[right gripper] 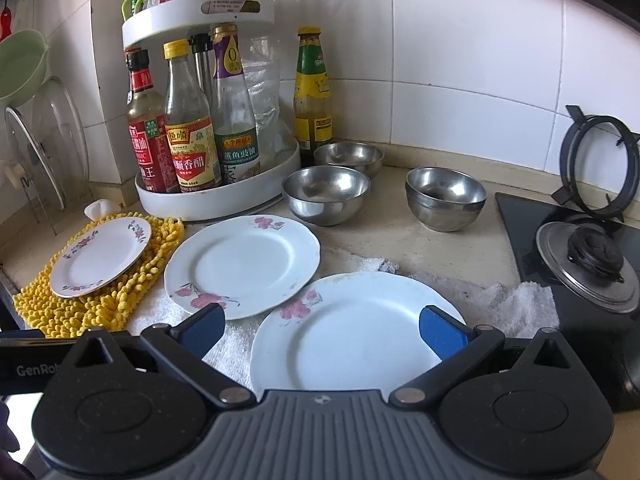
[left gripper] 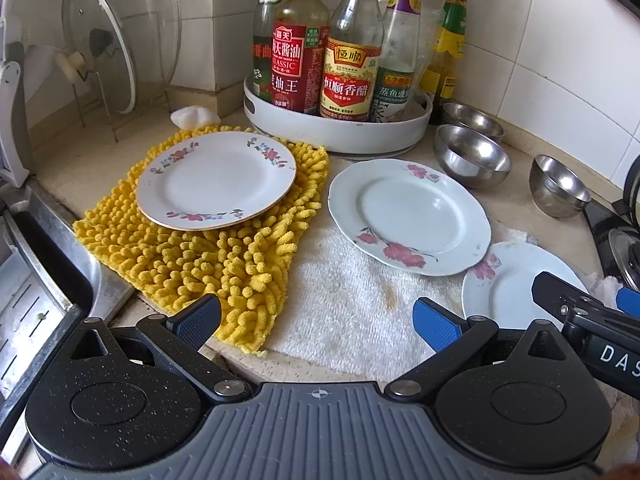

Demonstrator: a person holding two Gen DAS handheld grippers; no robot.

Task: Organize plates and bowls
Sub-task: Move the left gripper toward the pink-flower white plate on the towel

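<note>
I count three plates: small plate (right gripper: 100,257) on the yellow mat (right gripper: 132,292), middle plate (right gripper: 242,266), near plate (right gripper: 352,336). Three steel bowls: back bowl (right gripper: 348,158), front bowl (right gripper: 326,196), right bowl (right gripper: 444,198). Two cloths: that mat, one white towel (left gripper: 344,312). Two glass lids (left gripper: 100,46) racked. One two-tier turntable (right gripper: 212,200), one pot lid (right gripper: 588,260).

The beige counter (right gripper: 384,236) carries a yellow mat (left gripper: 208,256), a white towel (left gripper: 344,304), a white bottle rack (right gripper: 216,200), three steel bowls (right gripper: 326,194) (one sits behind another) and a lid stand (left gripper: 100,108).
</note>
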